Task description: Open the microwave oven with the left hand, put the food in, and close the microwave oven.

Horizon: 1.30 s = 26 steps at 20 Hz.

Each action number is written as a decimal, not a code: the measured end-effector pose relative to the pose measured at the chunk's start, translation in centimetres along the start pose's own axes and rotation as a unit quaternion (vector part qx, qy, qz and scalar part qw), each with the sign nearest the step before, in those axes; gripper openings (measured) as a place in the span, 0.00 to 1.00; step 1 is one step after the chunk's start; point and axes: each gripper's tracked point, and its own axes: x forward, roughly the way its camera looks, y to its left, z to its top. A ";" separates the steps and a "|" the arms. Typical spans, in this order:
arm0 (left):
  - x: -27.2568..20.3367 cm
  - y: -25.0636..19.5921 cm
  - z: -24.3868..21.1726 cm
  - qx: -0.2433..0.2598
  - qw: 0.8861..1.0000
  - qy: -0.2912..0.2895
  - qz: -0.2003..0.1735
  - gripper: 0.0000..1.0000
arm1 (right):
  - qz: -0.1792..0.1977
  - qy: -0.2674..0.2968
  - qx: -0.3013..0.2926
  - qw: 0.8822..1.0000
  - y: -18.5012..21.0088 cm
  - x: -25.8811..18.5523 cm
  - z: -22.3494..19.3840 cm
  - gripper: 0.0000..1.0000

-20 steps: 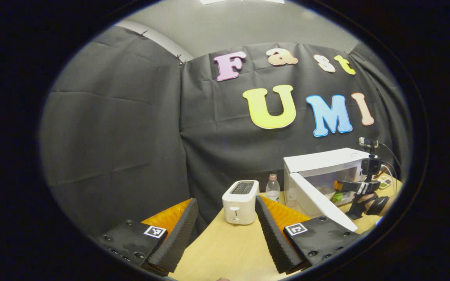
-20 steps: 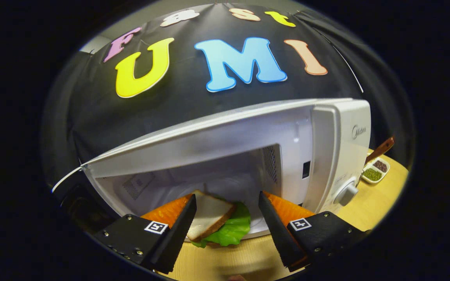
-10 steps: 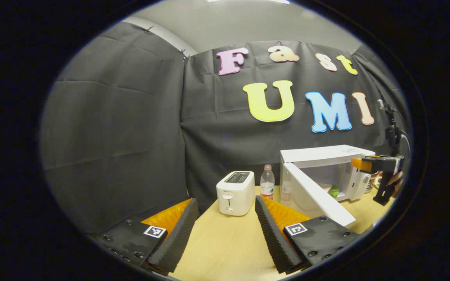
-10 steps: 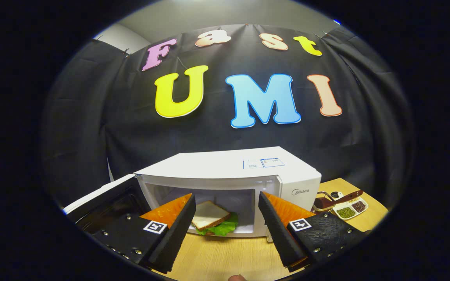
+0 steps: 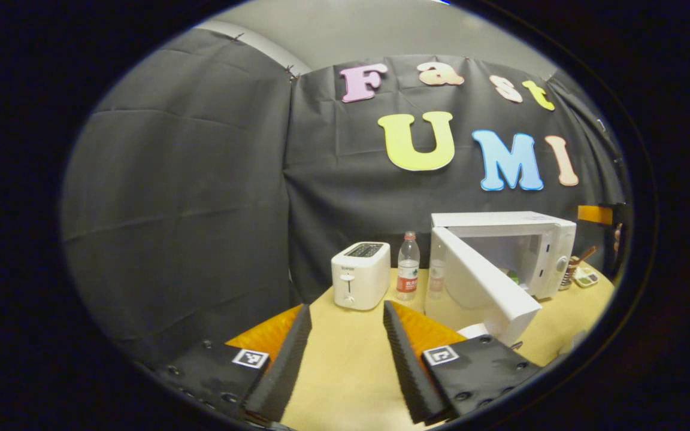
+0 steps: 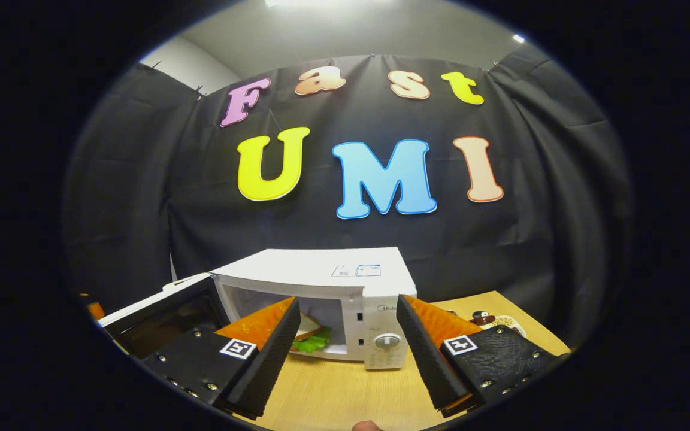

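The white microwave [image 6: 321,276] stands on the wooden table with its door [image 6: 159,311] swung wide open to the left. Inside lies the sandwich [image 6: 310,336], bread on green lettuce. My right gripper [image 6: 345,353] hangs open and empty in front of the oven, well back from the cavity. In the left gripper view the microwave [image 5: 504,236] is far right, its door [image 5: 483,290] pointing toward me, with a sliver of lettuce [image 5: 513,276] showing. My left gripper [image 5: 343,359] is open and empty, low over the table, left of the door. One of the right gripper's fingers [image 5: 595,214] pokes in at the right edge.
A white toaster [image 5: 361,275] and a water bottle [image 5: 406,274] stand left of the microwave near the wall. Small dishes of spices [image 5: 584,278] sit to the oven's right, and those dishes [image 6: 501,320] also show behind my right finger. Bare tabletop [image 5: 345,371] lies under the left gripper.
My right gripper has pulled back out of the microwave and shifted right, leaving the sandwich inside. The left gripper has drifted back and lower; the microwave door stays open.
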 end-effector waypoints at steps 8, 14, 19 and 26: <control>-0.5 -4.4 -2.3 0.006 1.000 0.026 -0.013 0.10 | -0.028 -0.012 0.007 1.000 -5.9 -4.2 1.9 0.98; -1.2 -6.4 -2.8 0.011 0.999 0.038 -0.015 0.07 | -0.025 -0.017 -0.009 1.000 -8.3 -6.6 2.5 0.98; -2.2 -8.4 -2.5 0.012 0.999 0.041 -0.019 0.07 | -0.021 -0.016 -0.018 0.999 -10.2 -8.5 2.5 0.98; -3.8 -13.8 -1.7 0.015 0.999 0.030 -0.037 0.07 | -0.024 -0.012 -0.007 1.000 -13.5 -12.1 1.7 0.98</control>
